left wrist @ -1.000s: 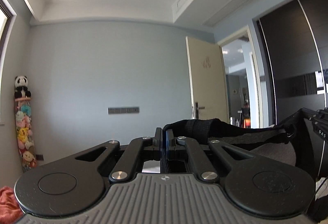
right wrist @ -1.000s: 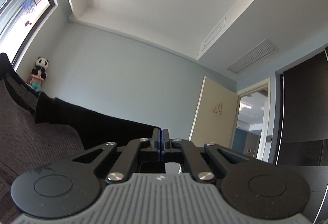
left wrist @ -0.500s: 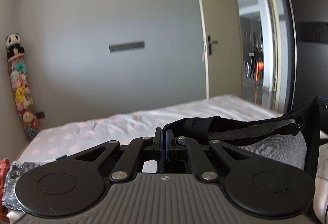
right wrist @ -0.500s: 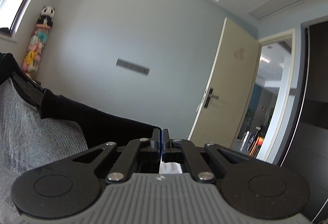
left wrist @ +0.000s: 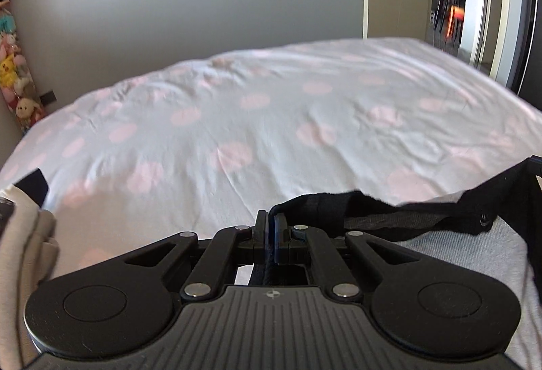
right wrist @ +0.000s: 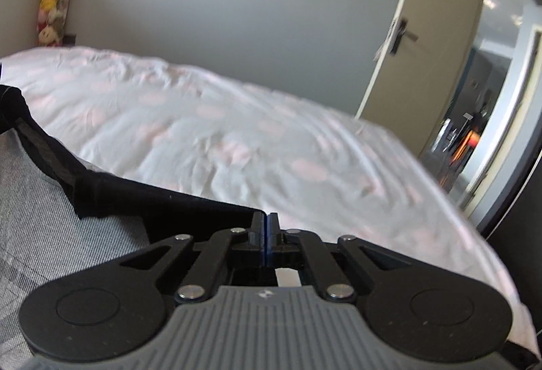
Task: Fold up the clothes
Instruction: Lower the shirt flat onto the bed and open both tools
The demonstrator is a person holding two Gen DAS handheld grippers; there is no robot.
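Black-and-grey garment point(left wrist: 440, 255): top edge stretched between left gripper point(left wrist: 271, 227) and right gripper point(right wrist: 267, 227), fingers of both closed on the black hem, above the bed point(left wrist: 271, 119). Advice: keep edge taut and level while laying flat.

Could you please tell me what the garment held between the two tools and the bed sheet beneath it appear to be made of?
Garment: apparently soft knit fabric, matte grey with a fine ribbed weave, trimmed in black; it drapes limply between the left tool and right tool. Bed sheet: probably thin woven cotton, matte white with pink dots, finely creased.
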